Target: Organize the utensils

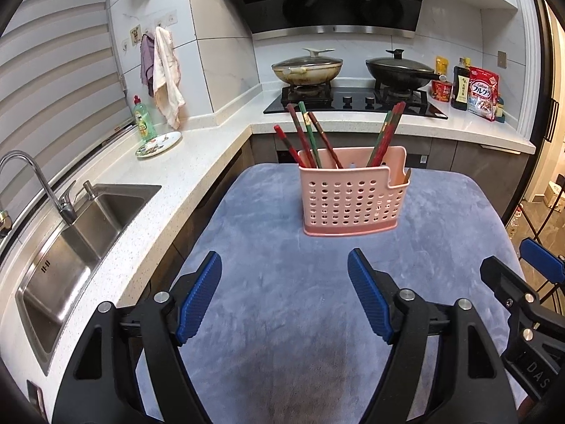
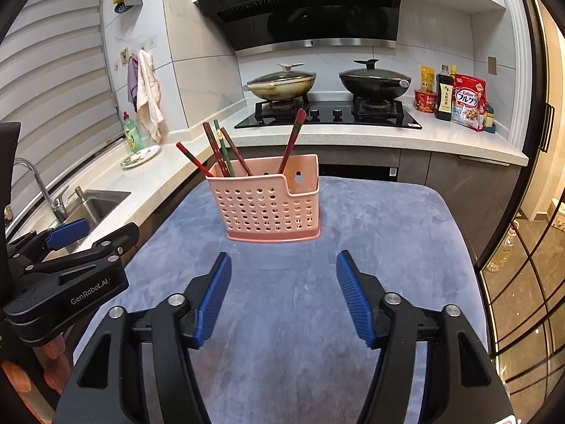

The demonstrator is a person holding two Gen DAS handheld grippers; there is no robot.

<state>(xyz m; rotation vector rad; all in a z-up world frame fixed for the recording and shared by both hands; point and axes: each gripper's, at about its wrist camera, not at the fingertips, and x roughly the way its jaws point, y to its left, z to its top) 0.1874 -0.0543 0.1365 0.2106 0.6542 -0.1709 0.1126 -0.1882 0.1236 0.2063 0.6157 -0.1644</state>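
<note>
A pink perforated holder (image 1: 353, 198) (image 2: 268, 208) stands upright on the blue-grey cloth. Several red and green chopsticks (image 1: 307, 137) (image 2: 220, 148) lean in its left part, and a few more chopsticks (image 1: 386, 134) (image 2: 292, 137) lean on its right. My left gripper (image 1: 284, 263) hangs open over the cloth, short of the holder, with nothing between its blue pads. My right gripper (image 2: 283, 263) is likewise open and holds nothing, also short of the holder. Each gripper shows at the edge of the other's view: the right gripper (image 1: 522, 261) and the left gripper (image 2: 95, 231).
The cloth-covered table (image 1: 282, 318) (image 2: 388, 229) stands beside a white counter with a steel sink (image 1: 81, 243), a tap (image 1: 42, 183), a dish-soap bottle (image 1: 144, 120) and a plate (image 1: 159, 144). Behind are a hob with two lidded pans (image 1: 307, 65) (image 1: 399, 67) and food packets (image 1: 478, 92).
</note>
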